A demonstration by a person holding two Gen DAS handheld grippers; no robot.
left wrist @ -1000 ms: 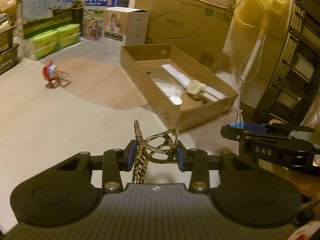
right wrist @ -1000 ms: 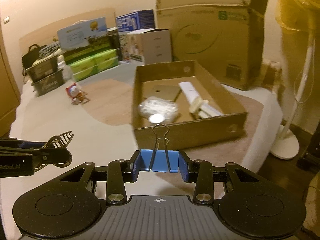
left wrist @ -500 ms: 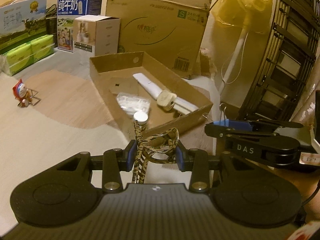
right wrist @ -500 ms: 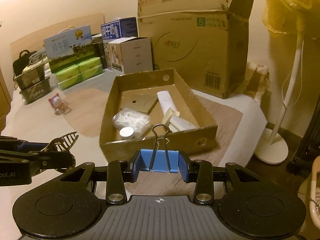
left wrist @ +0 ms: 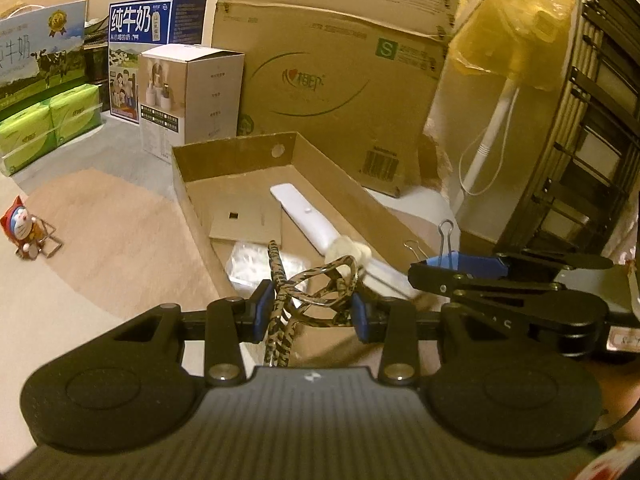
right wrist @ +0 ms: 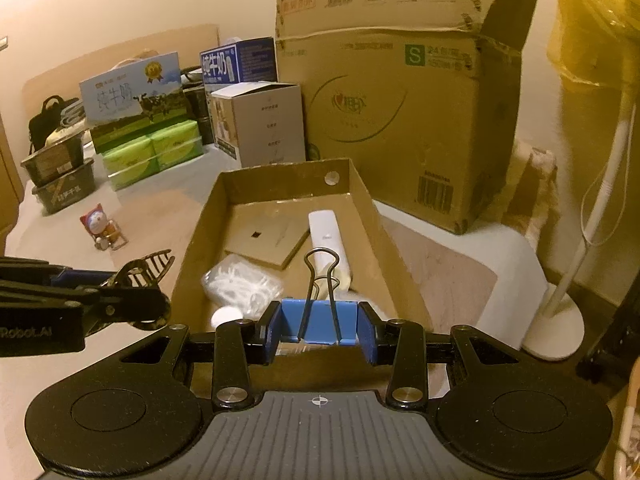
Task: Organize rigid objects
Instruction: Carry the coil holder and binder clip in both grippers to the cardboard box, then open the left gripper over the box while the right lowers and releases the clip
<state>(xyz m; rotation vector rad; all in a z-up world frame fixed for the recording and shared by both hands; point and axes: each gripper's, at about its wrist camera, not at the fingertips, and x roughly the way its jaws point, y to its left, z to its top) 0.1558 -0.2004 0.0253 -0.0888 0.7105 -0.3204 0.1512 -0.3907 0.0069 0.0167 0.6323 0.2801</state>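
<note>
Cardboard tray (right wrist: pixel 362 192) rim just below both loaded tools, bedding beside

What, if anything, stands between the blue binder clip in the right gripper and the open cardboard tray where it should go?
Nothing visible does. The right gripper holds the blue binder clip just short of the cardboard tray, whose top is open. Only the tray's low near wall lies ahead. The left gripper with its patterned hair claw stays off to one side.

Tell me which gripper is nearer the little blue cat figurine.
Left. The left gripper, shut on a patterned hair claw, is on the cat figurine's side of the cardboard tray; the right gripper, holding the blue binder clip, sits farther away.
</note>
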